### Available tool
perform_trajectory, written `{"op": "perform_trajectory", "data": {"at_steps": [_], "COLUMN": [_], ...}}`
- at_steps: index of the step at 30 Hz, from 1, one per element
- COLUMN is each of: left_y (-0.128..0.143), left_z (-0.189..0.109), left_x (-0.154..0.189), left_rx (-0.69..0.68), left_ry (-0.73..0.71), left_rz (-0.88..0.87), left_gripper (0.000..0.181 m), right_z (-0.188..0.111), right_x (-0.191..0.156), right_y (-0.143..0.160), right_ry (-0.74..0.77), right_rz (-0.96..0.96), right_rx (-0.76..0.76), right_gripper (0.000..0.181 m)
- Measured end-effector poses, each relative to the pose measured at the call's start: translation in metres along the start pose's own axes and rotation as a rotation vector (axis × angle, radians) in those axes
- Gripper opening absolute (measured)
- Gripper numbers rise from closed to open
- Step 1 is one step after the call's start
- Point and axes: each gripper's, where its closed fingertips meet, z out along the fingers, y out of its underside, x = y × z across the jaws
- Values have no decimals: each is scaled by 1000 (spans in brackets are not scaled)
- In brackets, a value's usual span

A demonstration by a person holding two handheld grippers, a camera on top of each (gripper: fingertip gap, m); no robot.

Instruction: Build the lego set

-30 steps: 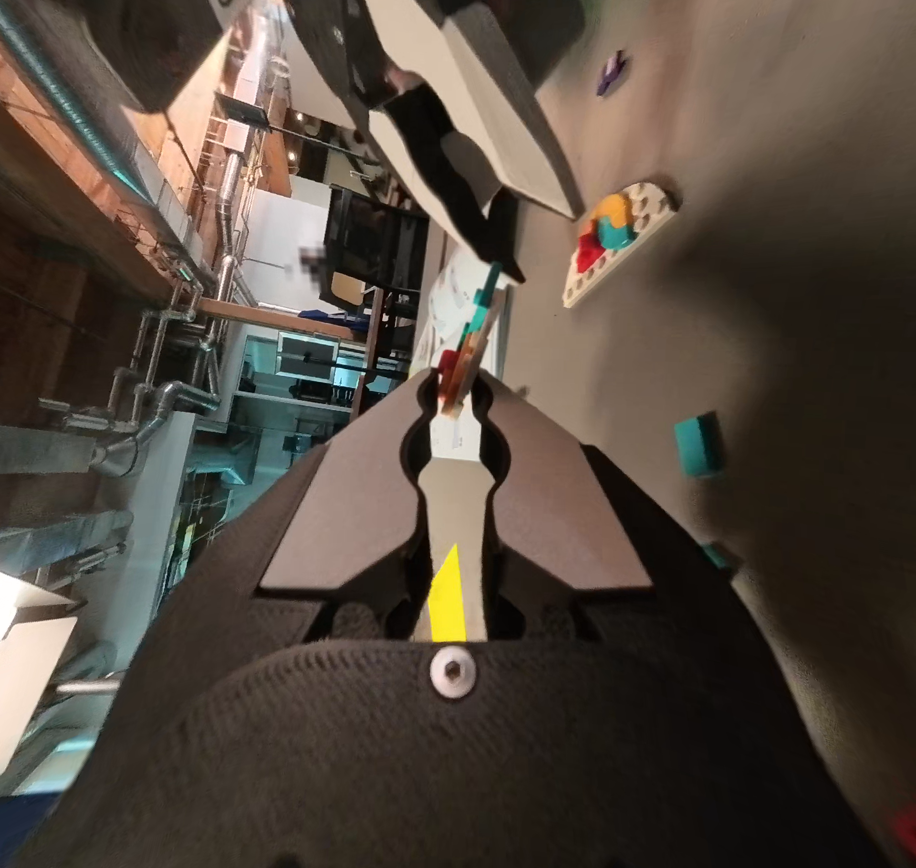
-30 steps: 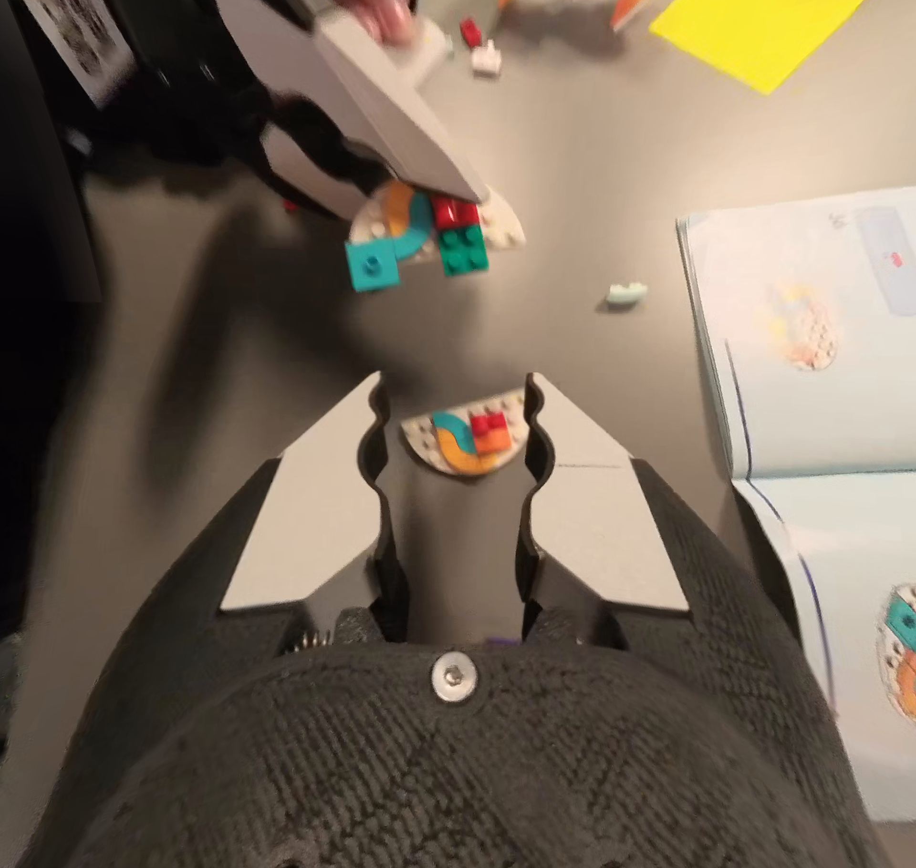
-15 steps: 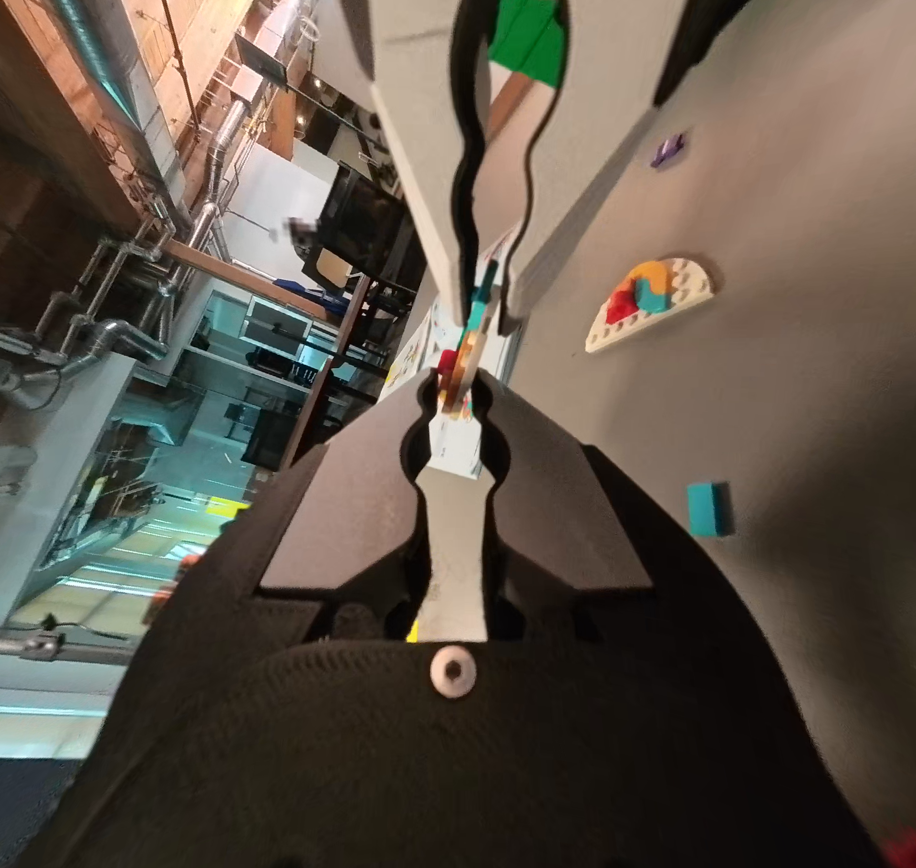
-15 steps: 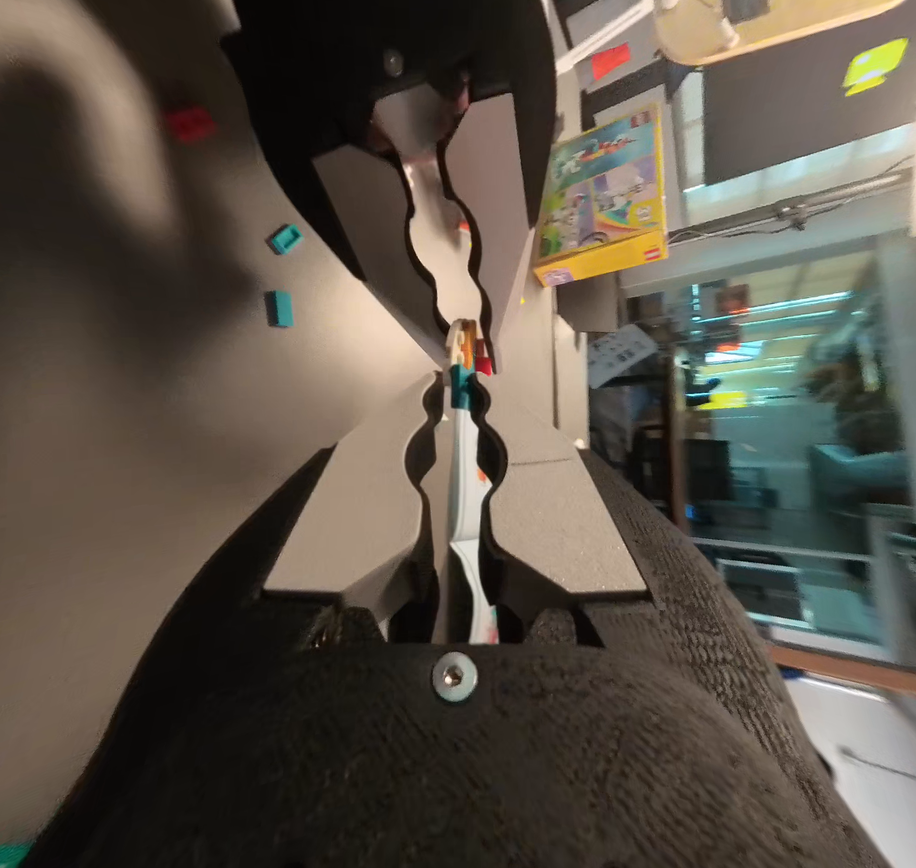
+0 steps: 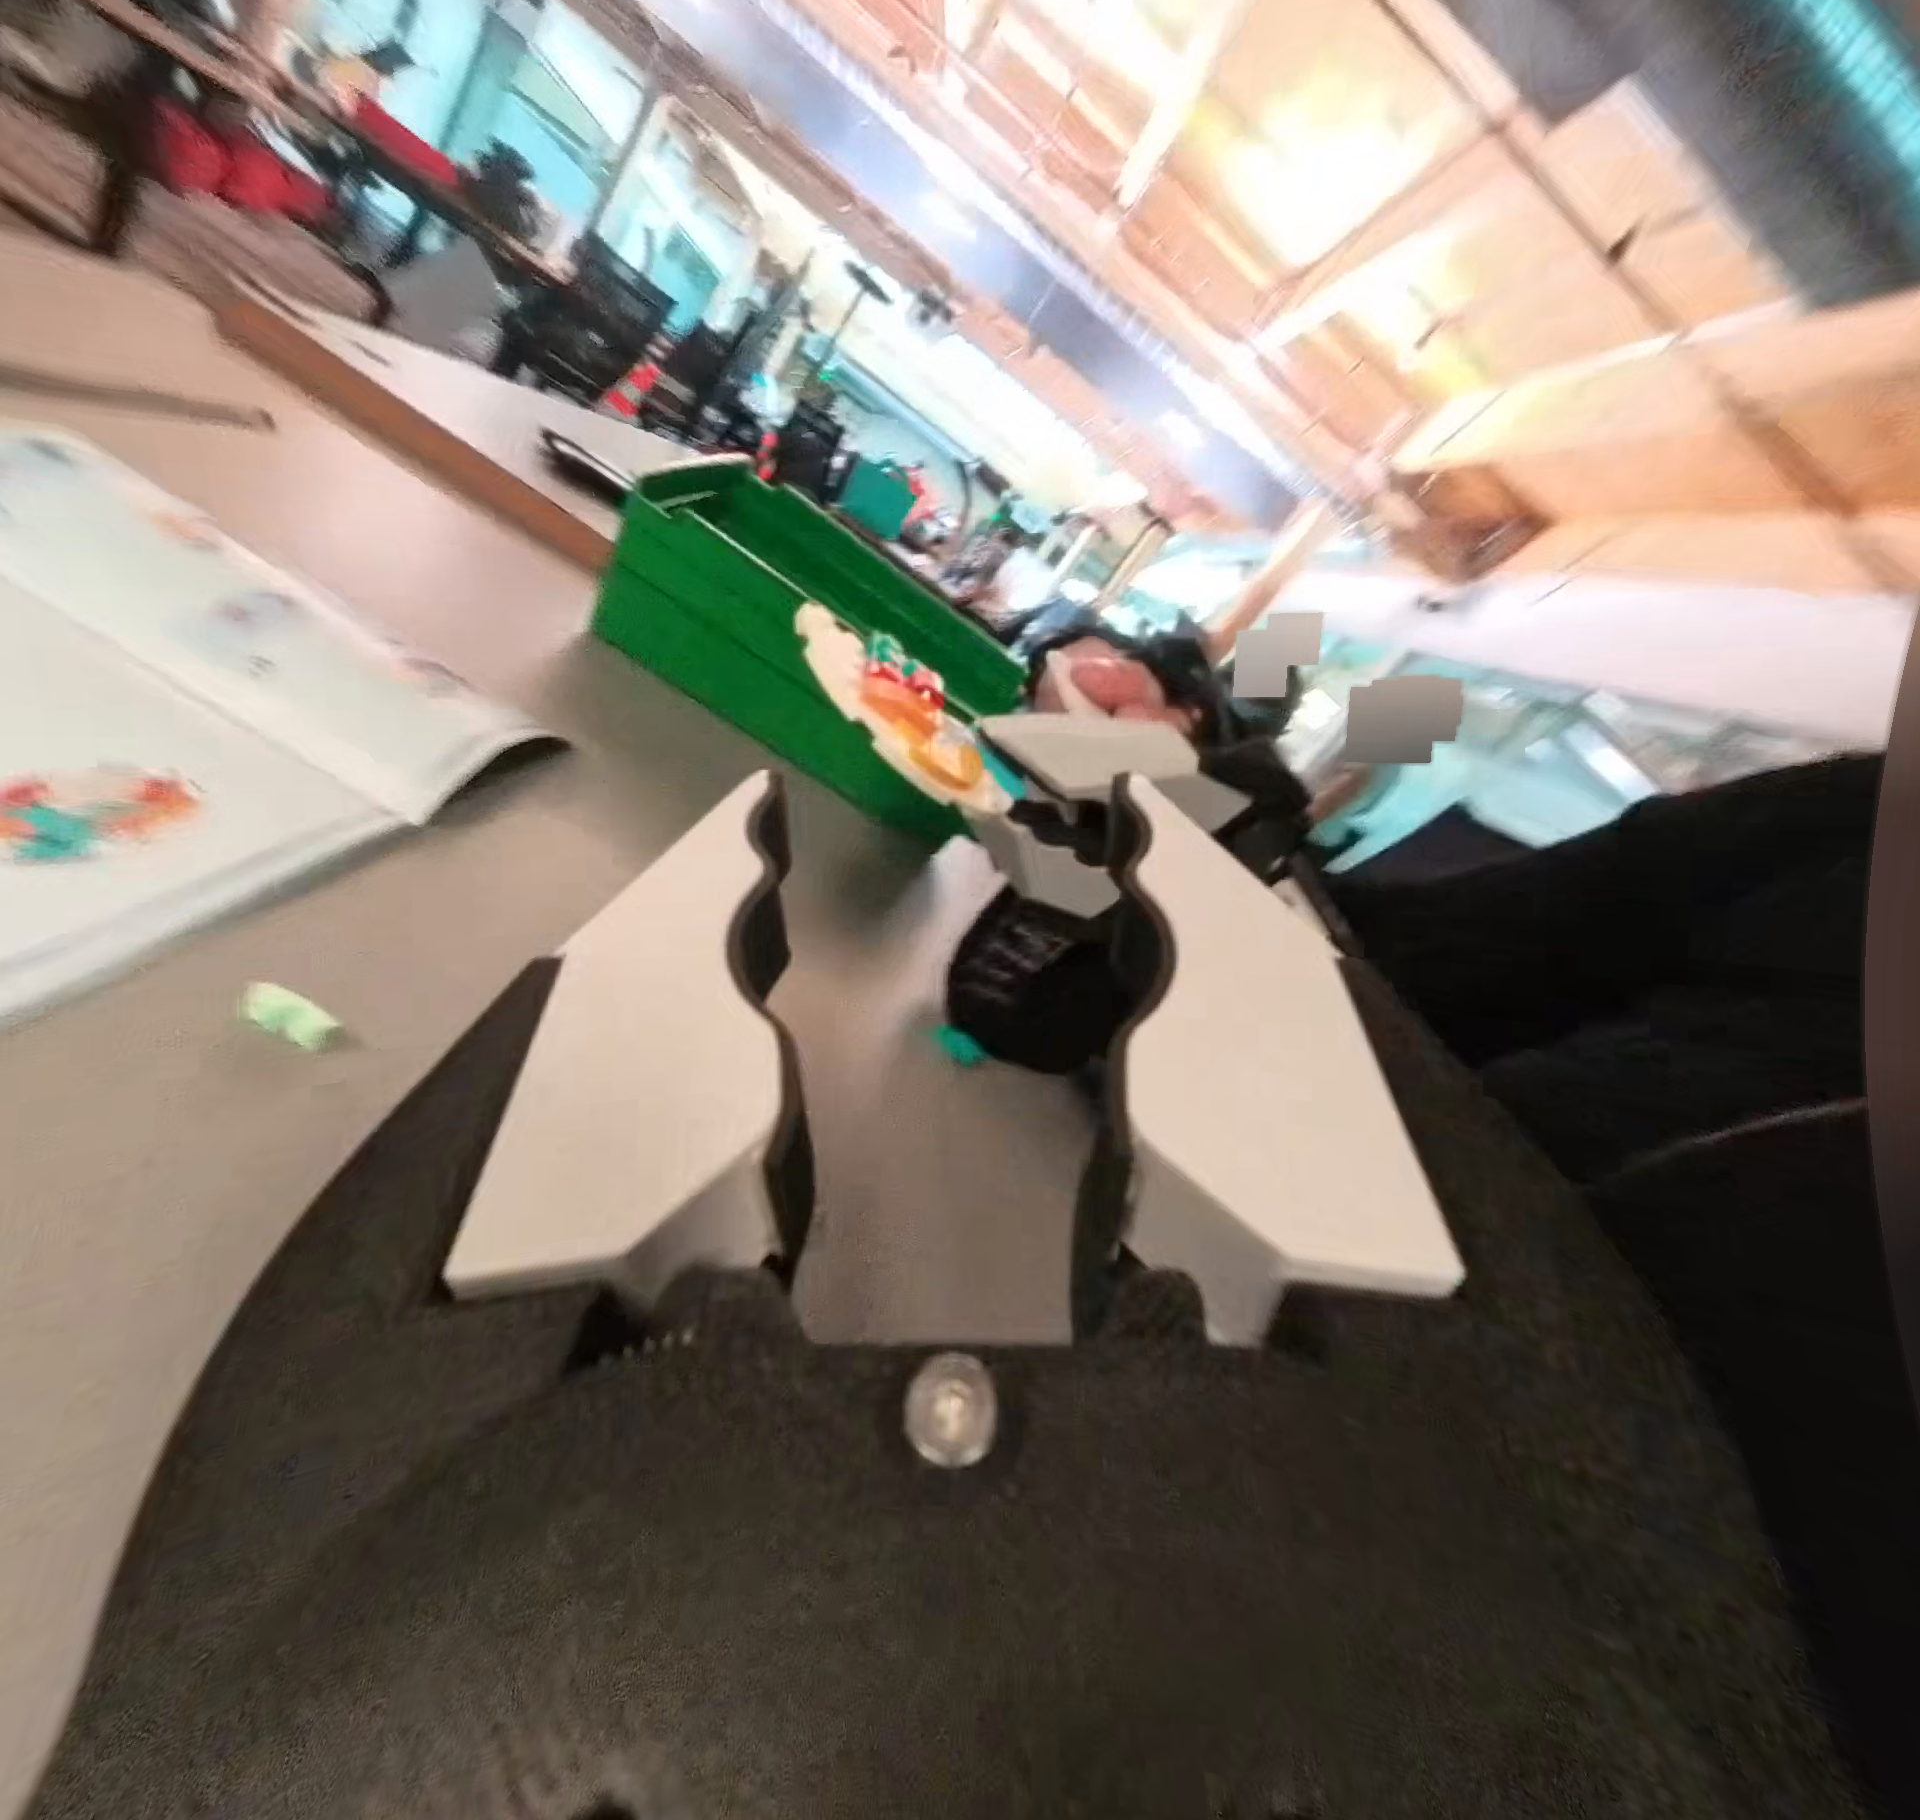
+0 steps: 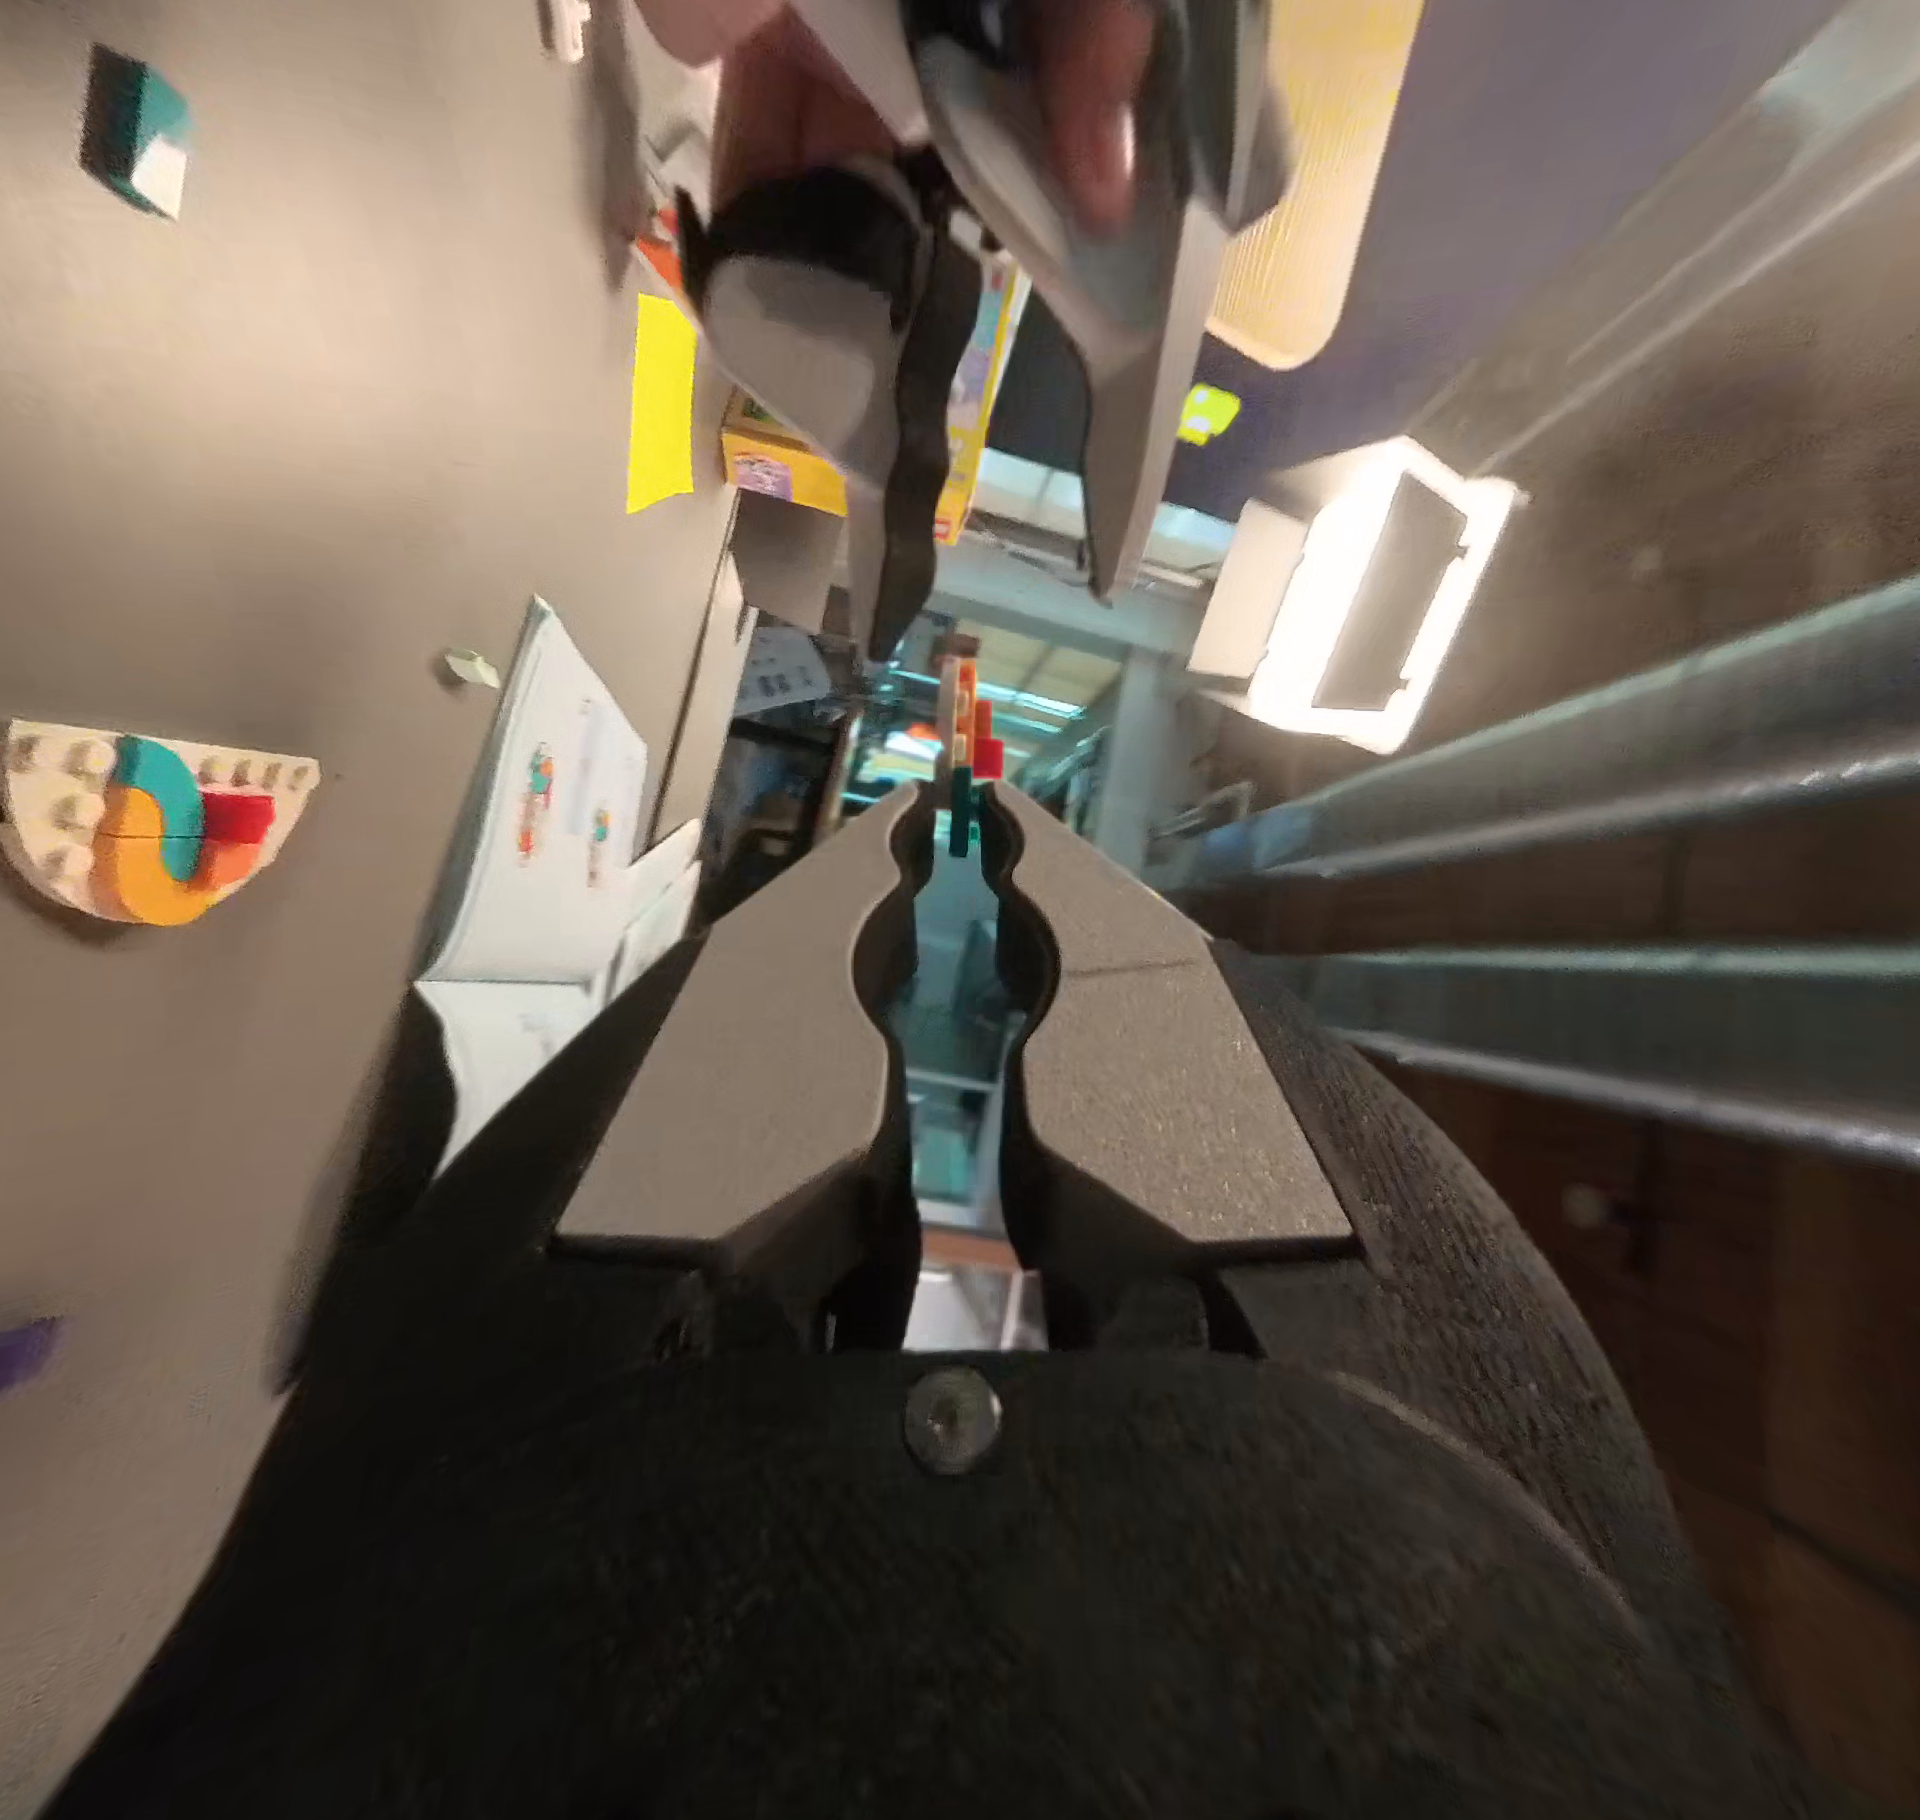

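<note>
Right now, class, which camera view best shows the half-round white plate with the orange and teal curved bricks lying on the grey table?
The right wrist view: the half-round white plate lies face-on, studs sharp. The left wrist view does not show it.

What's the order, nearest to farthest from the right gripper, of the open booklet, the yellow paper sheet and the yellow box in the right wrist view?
1. open booklet, on the table just left of the right gripper.
2. yellow paper sheet, flat on the table beyond the booklet.
3. yellow box, standing behind the sheet.
</note>
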Motion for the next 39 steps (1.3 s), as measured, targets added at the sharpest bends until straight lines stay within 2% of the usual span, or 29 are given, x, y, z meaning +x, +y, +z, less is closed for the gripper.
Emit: {"op": "perform_trajectory", "data": {"at_steps": [4, 8, 9, 10, 12, 13, 15, 17, 19, 20, 22, 25, 27, 30, 35, 39], "left_y": [5, 12, 12, 11, 8, 8, 11, 13, 14, 14, 18, 25, 28, 30, 34, 37], "left_z": [2, 3, 2, 1, -3, -6, -12, -18, -20, -19, -16, -14, -14, -15, -15, -14], "left_x": [-4, -7, -8, -7, -12, -17, -30, -41, -43, -41, -39, -40, -41, -44, -47, -48], "left_rx": [-2, -22, -19, -14, -1, -8, -52, -104, -129, -133, -152, -199, -225, -253, -275, -291], "left_ry": [38, 72, 79, 98, 74, 39, -62, -168, -204, -206, -202, -219, -238, -268, -286, -291], "left_rz": [-142, -245, -260, -272, -267, -236, -137, -9, 80, 104, 137, 197, 242, 288, 313, 325], "left_gripper": [47, 16, 16, 14, 12, 11, 10, 10, 10, 10, 10, 10, 10, 10, 11, 11], "right_z": [2, 4, 5, 5, 3, 2, -1, -7, -16, -20, -21, -19, -15, -9, -8, -9], "right_x": [-4, -9, -9, -6, -8, -15, -40, -77, -105, -112, -119, -128, -130, -135, -141, -140], "right_y": [-16, -22, -22, -24, -19, -14, -4, 5, 5, 1, -1, 3, 4, 3, 5, 0], "right_ry": [11, 6, 13, 36, -2, -75, -301, -625, -934, -1063, -1204, -1373, -1453, -1515, -1538, -1538], "right_rz": [-135, -195, -189, -155, 10, 145, 488, 841, 1136, 1245, 1366, 1487, 1537, 1484, 1352, 1347], "right_rx": [51, 72, 72, 82, 87, 90, 94, 45, -13, -9, 10, -55, -102, -196, -420, -474], "right_gripper": [6, 7, 7, 12, 48, 61, 63, 57, 65, 68, 68, 54, 51, 45, 28, 26]}}
